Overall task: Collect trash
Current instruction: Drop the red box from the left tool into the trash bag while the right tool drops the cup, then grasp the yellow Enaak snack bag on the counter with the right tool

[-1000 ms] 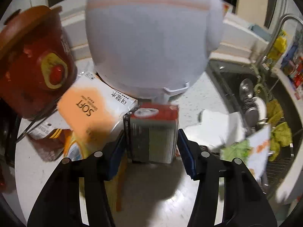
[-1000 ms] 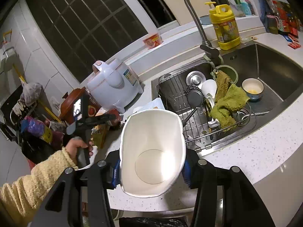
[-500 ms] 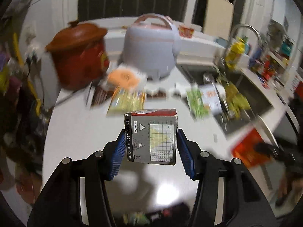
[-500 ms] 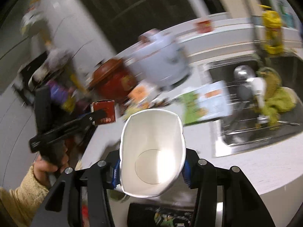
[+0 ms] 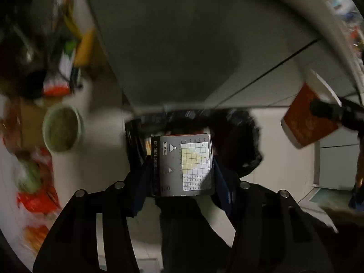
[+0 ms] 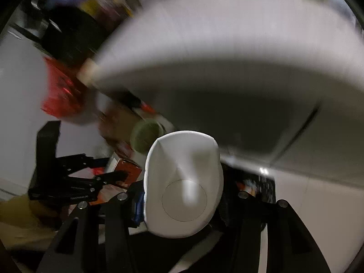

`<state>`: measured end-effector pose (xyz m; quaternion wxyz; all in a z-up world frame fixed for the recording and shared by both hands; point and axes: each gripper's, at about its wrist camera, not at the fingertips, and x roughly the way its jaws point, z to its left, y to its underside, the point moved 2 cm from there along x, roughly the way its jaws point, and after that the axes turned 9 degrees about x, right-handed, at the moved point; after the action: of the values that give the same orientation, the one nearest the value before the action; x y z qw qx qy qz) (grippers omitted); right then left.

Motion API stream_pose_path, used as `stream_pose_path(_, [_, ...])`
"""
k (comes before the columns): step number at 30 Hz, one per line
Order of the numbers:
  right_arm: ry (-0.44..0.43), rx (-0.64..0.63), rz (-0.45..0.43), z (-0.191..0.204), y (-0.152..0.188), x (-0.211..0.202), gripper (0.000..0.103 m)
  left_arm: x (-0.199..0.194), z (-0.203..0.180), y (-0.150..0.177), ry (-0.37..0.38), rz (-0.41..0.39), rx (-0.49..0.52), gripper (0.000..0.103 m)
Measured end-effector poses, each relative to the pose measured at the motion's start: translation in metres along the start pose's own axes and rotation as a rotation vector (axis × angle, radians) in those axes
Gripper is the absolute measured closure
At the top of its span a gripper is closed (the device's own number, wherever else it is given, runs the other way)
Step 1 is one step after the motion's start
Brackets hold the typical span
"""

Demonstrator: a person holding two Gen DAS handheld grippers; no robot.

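We have the left tongs [image 5: 182, 170] clamped on a small grey carton [image 5: 185, 165], its printed face with a grid chart turned toward the camera and a strip of red showing along its top edge. The blue pads [image 5: 221, 187] press on both side walls of the carton. Just beyond it, low in the scene, lies a dark, crumpled bag opening [image 5: 238, 141]; the carton hangs right over its near edge, though blur keeps us from saying whether it touches the bag.

The right tongs [image 6: 182, 195] grip a white paper cup [image 6: 183, 188], squeezed into an oval, its open mouth facing the camera so we look down to its round bottom. In the left wrist view the same cup [image 5: 307, 118] shows from outside, red-sided with white rims, held to the right of the carton and well apart from it.

From the right wrist view the left tongs [image 6: 113, 177] appear at the left with the carton [image 6: 126, 170] between their tips, showing its red-brown side, and a yellow sleeve [image 6: 16, 211] behind them.

Above both sits the pale rounded edge of the surface [image 6: 227, 45], with a darker cabinet front [image 5: 182, 45] below it. On the floor to the left stand a green-rimmed bowl [image 5: 61, 132] and a smear of red and orange packets [image 5: 38, 195], too blurred to name further.
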<state>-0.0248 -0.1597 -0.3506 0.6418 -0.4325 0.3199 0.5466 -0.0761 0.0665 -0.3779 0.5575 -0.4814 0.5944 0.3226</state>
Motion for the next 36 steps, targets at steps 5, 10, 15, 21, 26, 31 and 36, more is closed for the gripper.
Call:
stream_pose_path(5, [0.193, 0.059, 0.113, -0.037, 0.025, 0.115, 0.054, 0.109, 0.022, 0.014, -0.070, 0.153, -0.014, 0.052])
stream_pose_path(10, [0.372, 0.053, 0.161, -0.054, 0.033, 0.164, 0.028, 0.159, 0.024, 0.021, -0.188, 0.345, 0.070, 0.025])
stream_pose_path(15, [0.388, 0.030, 0.136, -0.052, 0.029, 0.144, 0.017, 0.132, 0.019, 0.019, -0.236, 0.318, 0.073, 0.021])
stream_pose_path(21, [0.253, 0.018, 0.057, -0.015, 0.015, 0.067, 0.017, 0.039, 0.010, -0.001, -0.249, 0.180, 0.064, 0.020])
stream_pose_path(26, [-0.005, -0.079, -0.091, 0.054, -0.007, -0.050, 0.016, -0.044, 0.006, -0.008, -0.294, 0.059, 0.030, 0.016])
stream_pose_path(31, [-0.174, -0.153, -0.370, 0.113, -0.063, -0.150, 0.006, -0.102, 0.011, -0.017, -0.327, -0.064, -0.013, 0.016])
stream_pose_path(36, [-0.025, -0.068, -0.561, 0.120, -0.154, -0.154, 0.006, -0.125, 0.016, -0.017, -0.333, -0.124, -0.041, 0.016])
